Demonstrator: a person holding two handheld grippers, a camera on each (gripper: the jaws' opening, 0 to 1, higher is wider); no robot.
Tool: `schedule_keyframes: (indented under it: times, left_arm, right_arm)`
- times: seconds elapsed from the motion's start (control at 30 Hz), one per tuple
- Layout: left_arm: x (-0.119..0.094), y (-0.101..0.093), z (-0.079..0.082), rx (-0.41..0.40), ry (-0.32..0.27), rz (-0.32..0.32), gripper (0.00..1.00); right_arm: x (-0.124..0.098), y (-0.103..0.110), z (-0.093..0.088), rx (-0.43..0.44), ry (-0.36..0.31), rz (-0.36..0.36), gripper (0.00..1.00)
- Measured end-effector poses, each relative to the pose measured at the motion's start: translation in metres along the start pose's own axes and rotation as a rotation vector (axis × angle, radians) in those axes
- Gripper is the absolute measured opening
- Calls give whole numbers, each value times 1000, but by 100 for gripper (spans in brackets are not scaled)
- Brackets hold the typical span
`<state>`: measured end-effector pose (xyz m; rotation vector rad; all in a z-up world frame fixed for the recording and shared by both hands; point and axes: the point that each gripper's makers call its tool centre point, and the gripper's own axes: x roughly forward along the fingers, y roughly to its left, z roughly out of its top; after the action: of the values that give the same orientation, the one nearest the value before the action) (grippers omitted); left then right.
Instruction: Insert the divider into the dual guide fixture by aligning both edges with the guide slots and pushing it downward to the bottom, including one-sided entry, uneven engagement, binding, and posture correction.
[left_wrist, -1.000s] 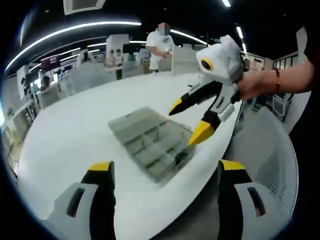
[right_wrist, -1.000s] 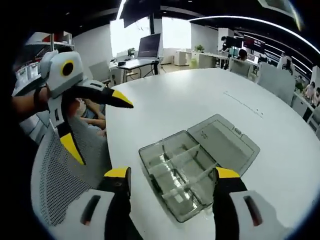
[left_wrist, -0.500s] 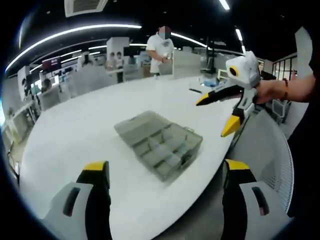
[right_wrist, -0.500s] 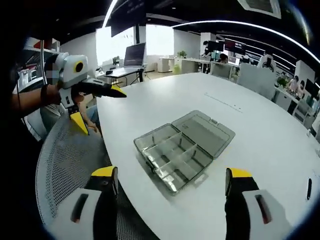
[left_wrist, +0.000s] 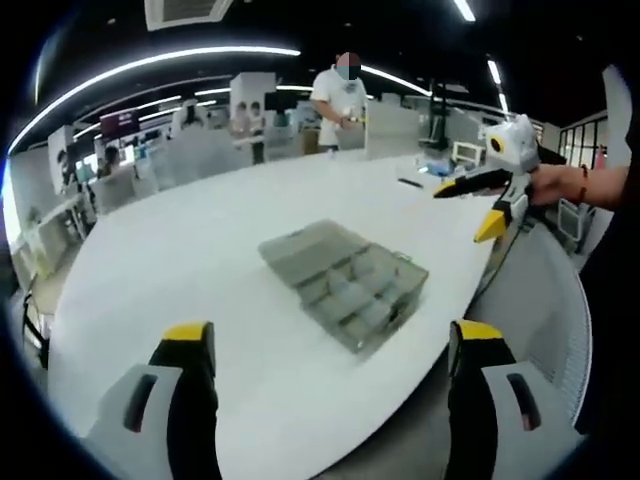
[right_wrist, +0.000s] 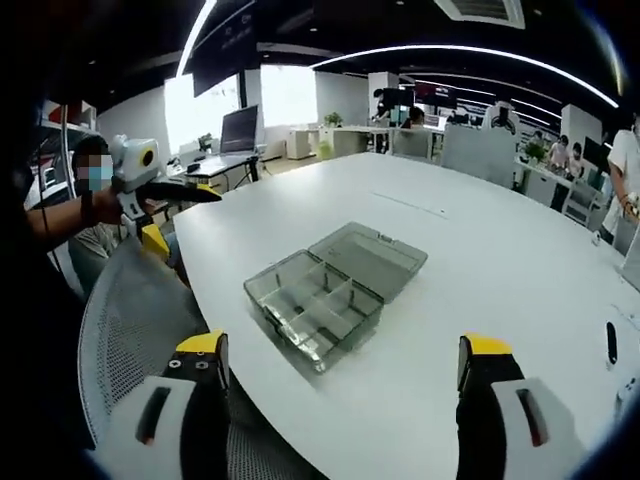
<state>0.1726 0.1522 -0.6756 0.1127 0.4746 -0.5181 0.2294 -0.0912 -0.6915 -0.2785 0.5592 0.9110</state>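
Observation:
A clear grey compartment box (left_wrist: 345, 282) lies on the white table with its lid folded flat open. Thin dividers (right_wrist: 325, 305) stand seated between its compartments. My left gripper (left_wrist: 330, 340) is held back from the box, jaws wide apart and holding nothing. My right gripper (right_wrist: 345, 350) is likewise open and well short of the box (right_wrist: 315, 305). In the left gripper view the right gripper (left_wrist: 463, 210) hangs open off the table's right edge in a person's hand. In the right gripper view the left gripper (right_wrist: 188, 220) hangs open at the far left.
The round white table (left_wrist: 180, 250) has wide bare room around the box. A mesh chair (right_wrist: 130, 330) stands at its near edge. A small black object (right_wrist: 610, 343) lies at the table's right. A laptop (right_wrist: 240, 128) and a standing person (left_wrist: 340, 95) are farther off.
The right gripper, which hung open just over the box, has drawn away to the table's edge. Both cameras have backed off, so the box looks smaller. The box itself has not moved.

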Motion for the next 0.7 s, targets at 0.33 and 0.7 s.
schedule_keyframes:
  times: [0.33,0.7]
  left_arm:
    - [4,10,-3,-20,-6,27,95]
    - [4,9,-5,-24,4,20,95]
  right_arm:
    - [4,-6,-13,-34,39,-6,94]
    - [9,2,-14,-32,50,7,94]
